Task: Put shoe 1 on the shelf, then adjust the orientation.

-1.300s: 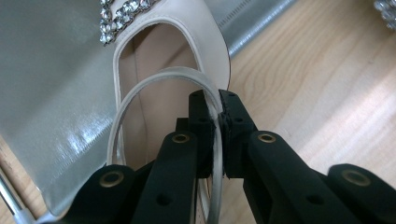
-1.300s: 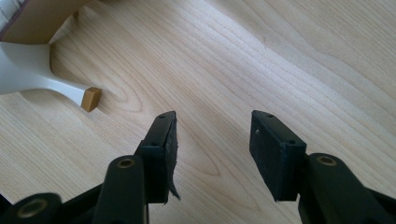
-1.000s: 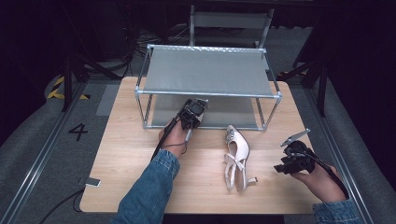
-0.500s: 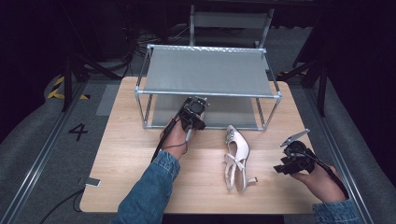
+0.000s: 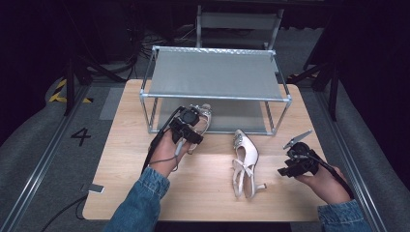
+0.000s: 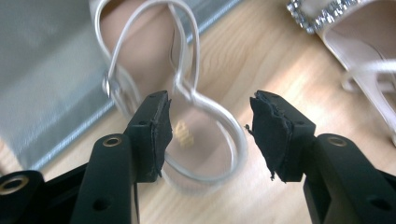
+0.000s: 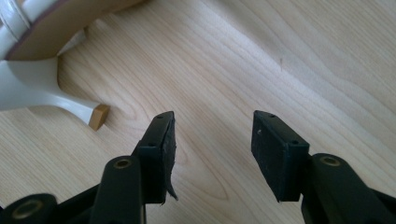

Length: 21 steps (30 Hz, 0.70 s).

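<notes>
A cream slingback shoe (image 5: 202, 117) lies at the front edge of the metal rack (image 5: 215, 75), its toe on the grey lower shelf (image 6: 42, 70) and its heel end over the wood. My left gripper (image 5: 189, 126) hangs just above that heel end. In the left gripper view the gripper (image 6: 210, 126) is open, with the shoe's back strap (image 6: 187, 93) looping between the jaws, untouched. A second cream shoe (image 5: 245, 159) with a jewelled toe lies in mid-table. My right gripper (image 5: 296, 163) rests open to its right, and its own view (image 7: 212, 140) shows that shoe's heel (image 7: 46, 95) nearby.
The rack has a grey top shelf and stands at the table's (image 5: 145, 183) far middle. A small phone-like object (image 5: 95, 188) sits at the front left corner. A cable trails from the left gripper. Bare wood lies at the front and left.
My left gripper has drawn back a little from the rack toward the person, which uncovers the shoe at the shelf's edge. The right gripper and the second shoe have stayed put.
</notes>
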Motion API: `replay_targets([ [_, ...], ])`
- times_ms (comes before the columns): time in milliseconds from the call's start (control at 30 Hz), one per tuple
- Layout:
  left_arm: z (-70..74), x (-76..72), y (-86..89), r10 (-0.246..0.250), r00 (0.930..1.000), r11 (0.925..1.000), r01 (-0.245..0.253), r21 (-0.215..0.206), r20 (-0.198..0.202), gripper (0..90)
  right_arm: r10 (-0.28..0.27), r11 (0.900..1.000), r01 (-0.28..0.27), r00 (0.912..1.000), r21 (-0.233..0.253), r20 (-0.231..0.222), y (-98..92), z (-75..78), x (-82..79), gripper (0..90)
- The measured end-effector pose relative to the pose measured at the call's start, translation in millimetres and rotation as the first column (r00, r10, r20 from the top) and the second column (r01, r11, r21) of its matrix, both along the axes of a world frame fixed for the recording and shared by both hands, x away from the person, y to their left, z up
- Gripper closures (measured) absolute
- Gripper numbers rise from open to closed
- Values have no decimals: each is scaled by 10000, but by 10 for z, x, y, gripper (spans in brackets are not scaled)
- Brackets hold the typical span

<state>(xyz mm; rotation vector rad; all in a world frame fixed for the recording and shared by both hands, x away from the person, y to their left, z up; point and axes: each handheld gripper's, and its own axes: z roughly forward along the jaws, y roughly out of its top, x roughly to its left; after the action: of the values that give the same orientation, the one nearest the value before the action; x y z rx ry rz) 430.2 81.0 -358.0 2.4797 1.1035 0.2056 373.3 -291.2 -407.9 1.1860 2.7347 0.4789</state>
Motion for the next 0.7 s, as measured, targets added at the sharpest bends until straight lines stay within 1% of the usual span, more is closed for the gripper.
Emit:
replay_targets([
  [67,17,-59,48,-49,9999,10000,50,31,-112,472,127,9999,-127,9999,65,-62,27,8,21,500],
  [167,39,-174,112,-229,9993,9993,238,303,-282,470,150,9999,-150,9999,2,-32,55,13,48,502],
  [233,59,-245,156,-386,9988,9981,400,458,-309,464,212,9998,-212,9998,67,-54,77,21,63,501],
  [300,98,-323,202,-441,9989,9978,448,479,-152,460,237,9997,-237,9997,59,-30,97,25,78,499],
  [333,121,-358,232,-434,9990,9983,438,386,-120,457,291,9996,-291,9996,69,-12,106,21,85,499],
  [367,138,-393,258,-307,9995,9990,310,309,-104,455,312,9995,-312,9995,64,-49,116,20,88,499],
  [400,145,-414,288,-333,9993,9989,338,328,-155,453,330,9994,-329,9994,47,-66,122,17,93,498],
  [433,141,-426,310,-335,9990,9987,346,363,-308,450,344,9994,-344,9994,71,-71,126,17,98,497],
  [467,118,-441,337,-324,9983,9981,349,508,-487,449,346,9994,-346,9994,58,-52,127,20,101,497],
  [533,47,-456,368,-246,9976,9981,281,542,-644,453,359,9993,-358,9993,105,-78,132,22,107,496],
  [567,0,-453,380,-201,9959,9978,255,604,-883,456,336,9994,-336,9994,69,-59,136,21,111,496],
  [667,-105,-429,395,-217,9927,9979,287,583,-1184,469,411,9991,-411,9992,113,-28,147,27,113,495],
  [700,-143,-420,391,-211,9928,9979,281,584,-1182,473,414,9991,-414,9991,100,-22,148,31,113,495],
])
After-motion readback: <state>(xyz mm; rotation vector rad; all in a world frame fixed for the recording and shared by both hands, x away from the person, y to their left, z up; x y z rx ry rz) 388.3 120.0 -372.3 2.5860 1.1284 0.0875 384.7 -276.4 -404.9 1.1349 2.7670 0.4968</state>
